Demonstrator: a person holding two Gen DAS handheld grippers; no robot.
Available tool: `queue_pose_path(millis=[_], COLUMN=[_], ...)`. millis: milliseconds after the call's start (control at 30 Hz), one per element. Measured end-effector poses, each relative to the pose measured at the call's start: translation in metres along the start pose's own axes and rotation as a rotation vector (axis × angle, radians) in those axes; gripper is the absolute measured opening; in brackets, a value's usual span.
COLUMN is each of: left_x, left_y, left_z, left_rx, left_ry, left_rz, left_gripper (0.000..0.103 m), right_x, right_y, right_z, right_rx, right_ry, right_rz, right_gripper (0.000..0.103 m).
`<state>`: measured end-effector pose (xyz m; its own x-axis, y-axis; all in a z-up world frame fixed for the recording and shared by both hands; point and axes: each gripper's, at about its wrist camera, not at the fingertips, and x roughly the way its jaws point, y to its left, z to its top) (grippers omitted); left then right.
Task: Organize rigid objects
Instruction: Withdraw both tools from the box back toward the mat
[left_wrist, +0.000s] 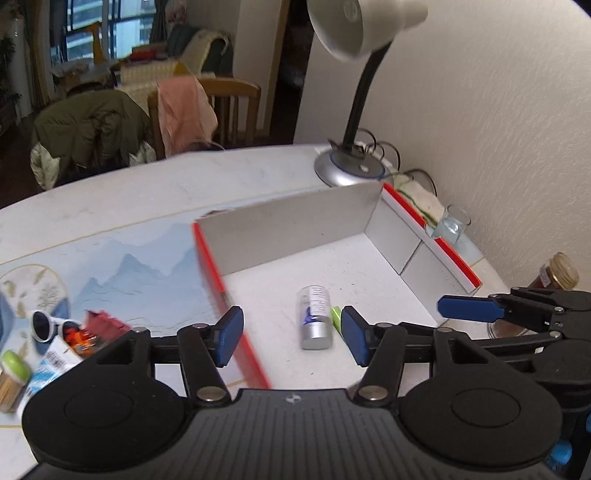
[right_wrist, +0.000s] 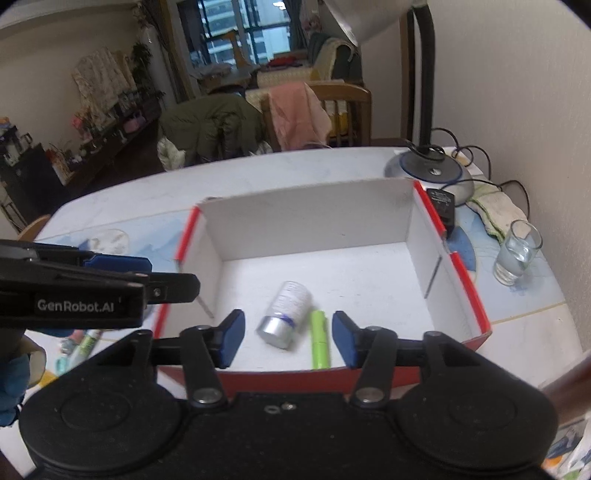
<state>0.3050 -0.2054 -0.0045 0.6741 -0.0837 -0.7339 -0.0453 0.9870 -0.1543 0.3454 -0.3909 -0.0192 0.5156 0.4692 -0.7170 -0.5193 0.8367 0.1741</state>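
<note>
Right wrist view: box (right_wrist: 461, 295) holds bottle (right_wrist: 284, 317) (lying) beside green tube (right_wrist: 319, 343).

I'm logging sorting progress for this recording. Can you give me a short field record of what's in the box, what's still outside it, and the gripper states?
box: red-edged cardboard box, open top
in box: silver-capped bottle lying on its side; green tube beside it
still outside: white sunglasses, green-lidded jar, left of the box
left gripper: open, empty
right gripper: open, empty
nearby: glass, desk lamp
</note>
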Motion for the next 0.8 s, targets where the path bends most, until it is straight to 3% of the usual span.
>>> queue_pose_path(millis=[267,800], left_x=[-0.052,-0.114], left_y=[0.031,0.12], left_z=[-0.032,-0.085], left_rx=[0.006,-0.026], left_ry=[-0.069,-0.115], left_rz=[-0.01,-0.012], left_gripper=[0.069,0.088], right_x=[-0.025,-0.034], right_y=[0.04,0.145], right_z=[-0.016,-0.054], right_rx=[0.009,0.042], right_ry=[-0.063,-0.127], right_rz=[0.008,0.048], right_gripper=[0.078,0.096])
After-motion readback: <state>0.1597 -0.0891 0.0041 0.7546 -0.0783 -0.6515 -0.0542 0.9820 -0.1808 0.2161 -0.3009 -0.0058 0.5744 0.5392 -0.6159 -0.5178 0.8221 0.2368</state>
